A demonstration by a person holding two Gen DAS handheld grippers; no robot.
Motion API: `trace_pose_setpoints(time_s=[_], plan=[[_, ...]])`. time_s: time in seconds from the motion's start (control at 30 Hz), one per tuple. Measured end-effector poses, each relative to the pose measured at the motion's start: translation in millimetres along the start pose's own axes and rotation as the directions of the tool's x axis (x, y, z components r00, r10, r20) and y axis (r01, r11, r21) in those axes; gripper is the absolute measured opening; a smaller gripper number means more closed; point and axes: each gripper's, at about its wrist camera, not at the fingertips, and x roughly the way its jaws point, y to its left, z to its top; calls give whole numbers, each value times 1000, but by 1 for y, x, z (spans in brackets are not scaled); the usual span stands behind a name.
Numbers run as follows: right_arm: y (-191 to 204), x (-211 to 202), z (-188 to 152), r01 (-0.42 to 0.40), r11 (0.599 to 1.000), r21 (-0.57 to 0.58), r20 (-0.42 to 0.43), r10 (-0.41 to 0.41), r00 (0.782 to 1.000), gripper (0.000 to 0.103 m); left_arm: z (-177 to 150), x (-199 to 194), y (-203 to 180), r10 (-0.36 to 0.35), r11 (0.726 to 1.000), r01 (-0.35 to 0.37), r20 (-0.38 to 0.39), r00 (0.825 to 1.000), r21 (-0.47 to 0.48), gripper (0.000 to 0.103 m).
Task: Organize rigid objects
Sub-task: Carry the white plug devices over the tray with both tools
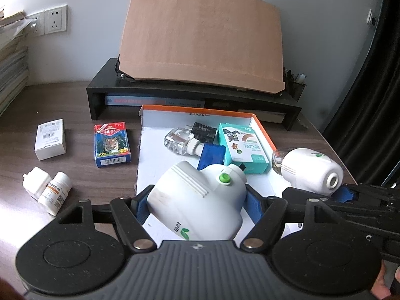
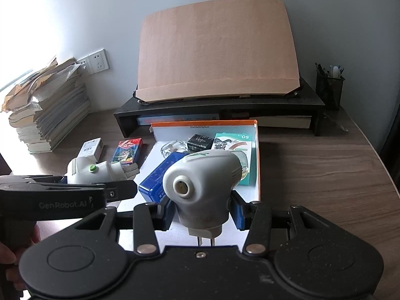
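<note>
Over the open box (image 1: 152, 155) on the table (image 1: 105, 177), each tongs carries one white plug-in vaporizer. The left tongs (image 1: 197, 202) pinch the left vaporizer (image 1: 197, 200) across its broad body, blue pads pressed against both flanks, green button facing up. The right tongs (image 2: 202, 212) pinch the right vaporizer (image 2: 202, 177) at its lower neck, outlet hole facing the camera, plug pins pointing down toward the tongs' base. Both sets are spread only as far as the housings force them.

Handling, as a judgement: the housings look like rigid, light, smooth plastic. Rounded shells can slip or rotate under pad pressure, so take hold across the widest flat flanks, as the left tongs do. The right vaporizer has a clear bottle attached at its far end; keep pressure off that part.

Inside the box lie a clear bottle (image 1: 177, 140), a teal carton (image 1: 240, 147), a black item (image 1: 203, 131) and a blue item (image 1: 212, 153). Left of the box, on the table, sit a card pack (image 1: 112, 145), a white carton (image 1: 50, 138), a pill bottle (image 1: 55, 192) and a small white plug (image 1: 35, 185).
</note>
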Motion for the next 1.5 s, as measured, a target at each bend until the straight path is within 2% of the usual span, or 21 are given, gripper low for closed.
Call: trace_pose_setpoints(time_s=[1.5], plan=[[-6,23,7,4,1000,5,-37,-3,999,56,2,16,-1,-6,1000,7,-37,999,11,74]])
